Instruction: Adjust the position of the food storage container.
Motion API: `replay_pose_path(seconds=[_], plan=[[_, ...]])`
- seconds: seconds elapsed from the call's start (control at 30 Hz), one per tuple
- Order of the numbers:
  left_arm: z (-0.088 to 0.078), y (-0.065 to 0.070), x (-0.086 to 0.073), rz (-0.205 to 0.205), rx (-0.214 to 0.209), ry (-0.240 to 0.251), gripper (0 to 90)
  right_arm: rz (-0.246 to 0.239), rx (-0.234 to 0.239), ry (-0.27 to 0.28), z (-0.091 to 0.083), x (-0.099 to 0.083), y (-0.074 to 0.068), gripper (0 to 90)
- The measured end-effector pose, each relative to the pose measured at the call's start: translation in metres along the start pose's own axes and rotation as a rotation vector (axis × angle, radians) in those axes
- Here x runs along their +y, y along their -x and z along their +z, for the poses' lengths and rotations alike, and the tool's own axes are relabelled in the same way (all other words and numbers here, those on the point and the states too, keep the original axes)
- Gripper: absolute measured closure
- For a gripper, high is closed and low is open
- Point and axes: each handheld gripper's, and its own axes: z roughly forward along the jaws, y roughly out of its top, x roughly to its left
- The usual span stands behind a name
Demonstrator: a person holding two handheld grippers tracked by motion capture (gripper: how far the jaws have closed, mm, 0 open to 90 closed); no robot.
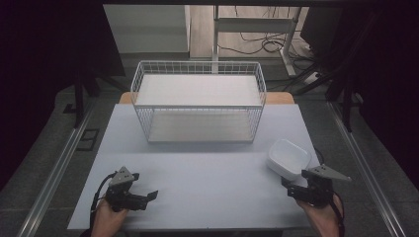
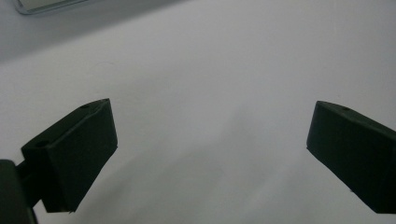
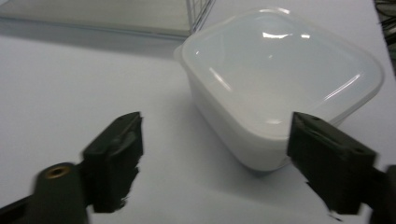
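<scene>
A pale grey-white table (image 1: 197, 182) is filling the middle of the high view, its matte top lying bare across most of the near half. A white wire basket (image 1: 198, 101) with a flat white board laid across its top is standing on the far half, roughly centred. A white, translucent plastic container (image 1: 288, 157) with a closed lid is sitting upright near the table's right edge, well apart from the basket. In the right gripper view, the container (image 3: 275, 88) is resting flat on the tabletop (image 3: 70, 84).
</scene>
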Motion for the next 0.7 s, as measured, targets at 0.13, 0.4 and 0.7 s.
replay_pose_path(seconds=[0.13,0.4,0.7], plan=[[0.0,0.0,0.0,-0.003,-0.001,0.0,1.6,0.013,-0.007,0.004,0.001,0.007,0.008,39.7],[0.0,0.0,0.001,-0.002,-0.003,0.007,1.8,0.039,-0.069,-0.015,0.006,0.023,0.028,68.8],[0.001,0.001,0.001,0.0,-0.003,-0.003,1.9,0.076,-0.139,-0.04,0.013,0.028,0.054,89.4]])
